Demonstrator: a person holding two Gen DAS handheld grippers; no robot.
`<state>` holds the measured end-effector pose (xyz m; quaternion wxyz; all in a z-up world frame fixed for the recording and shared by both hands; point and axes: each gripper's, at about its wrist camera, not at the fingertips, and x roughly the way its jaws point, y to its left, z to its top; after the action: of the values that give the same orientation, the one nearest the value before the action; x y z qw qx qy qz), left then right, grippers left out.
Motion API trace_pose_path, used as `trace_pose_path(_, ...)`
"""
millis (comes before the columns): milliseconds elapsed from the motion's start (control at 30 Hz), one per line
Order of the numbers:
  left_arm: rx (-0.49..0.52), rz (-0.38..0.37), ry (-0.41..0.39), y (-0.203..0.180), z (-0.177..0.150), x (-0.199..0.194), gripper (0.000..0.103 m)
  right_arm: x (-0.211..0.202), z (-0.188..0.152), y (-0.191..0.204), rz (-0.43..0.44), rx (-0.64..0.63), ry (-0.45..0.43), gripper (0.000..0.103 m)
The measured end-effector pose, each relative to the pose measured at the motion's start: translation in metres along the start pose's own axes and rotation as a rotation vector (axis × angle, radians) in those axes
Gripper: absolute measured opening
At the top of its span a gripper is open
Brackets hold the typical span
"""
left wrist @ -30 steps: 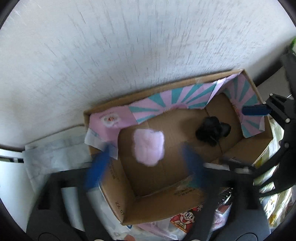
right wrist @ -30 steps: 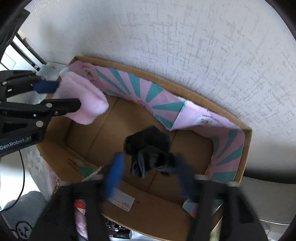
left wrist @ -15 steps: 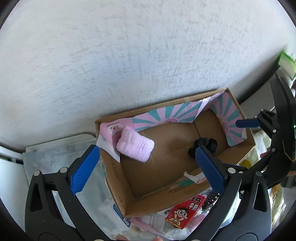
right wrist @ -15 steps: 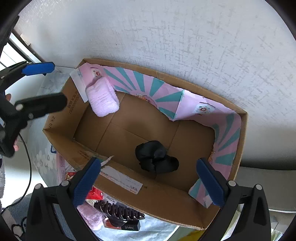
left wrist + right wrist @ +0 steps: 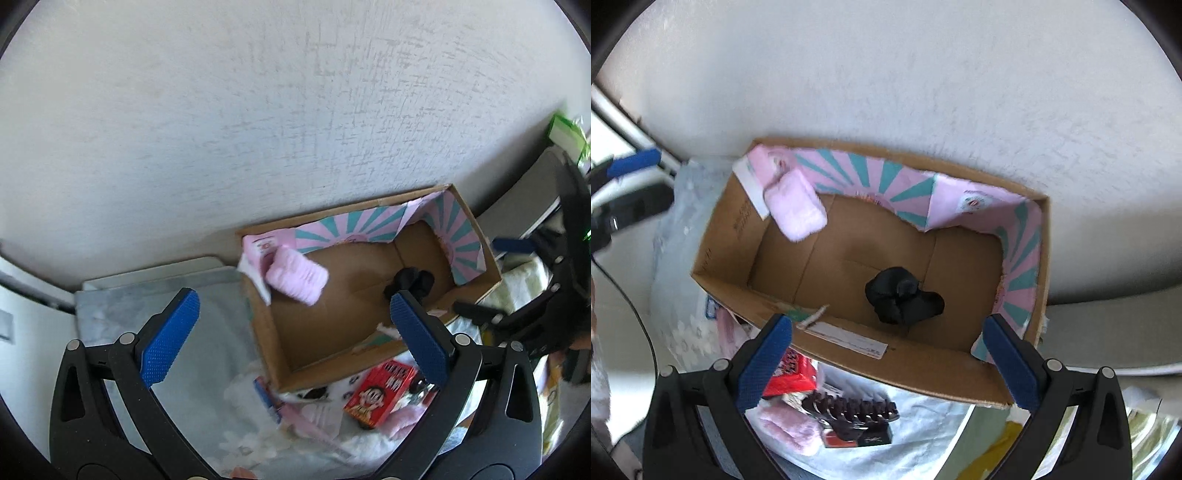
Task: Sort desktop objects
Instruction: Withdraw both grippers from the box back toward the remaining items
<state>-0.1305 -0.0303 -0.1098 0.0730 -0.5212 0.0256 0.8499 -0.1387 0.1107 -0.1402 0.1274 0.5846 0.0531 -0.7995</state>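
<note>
An open cardboard box (image 5: 476, 225) with pink and teal lining stands against the white wall; it also shows in the right wrist view (image 5: 908, 360). Inside lie a pink fluffy roll (image 5: 297, 275) (image 5: 795, 205) at the left end and a black cloth bundle (image 5: 410, 280) (image 5: 903, 295) toward the right. My left gripper (image 5: 295, 338) is open and empty, held above and in front of the box. My right gripper (image 5: 886, 360) is open and empty above the box's near wall.
In front of the box lie a red snack box (image 5: 380, 393) (image 5: 788, 373), a dark hair claw clip (image 5: 849, 410) on a small dark box, and pink fluffy cloth (image 5: 786, 430) on a white patterned sheet (image 5: 207, 365). A cable (image 5: 639, 321) runs at the left.
The pink roll left my left gripper and now lies in the box's left end. Both grippers have pulled up and back from the box, wide open. The black bundle lies still.
</note>
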Motion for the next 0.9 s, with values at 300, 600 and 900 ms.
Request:
trace_pose_path(300,-0.012,0.037,-0.074,0.031,-0.017,-0.046,0.103,-0.040,-0.016,0.036,-0.034,-0.094,-0.086,0.103)
trace_pose_path(600,-0.043,0.057,-0.056,0.068,-0.064,-0.047,0.103,-0.050,-0.062,0.073,0.018,-0.223,-0.161,0.103)
trace_pose_path(900,-0.091,0.043,0.060,0.072,-0.116,0.008,0.103,-0.017,-0.102,0.089,0.022,-0.247,-0.118,0.103)
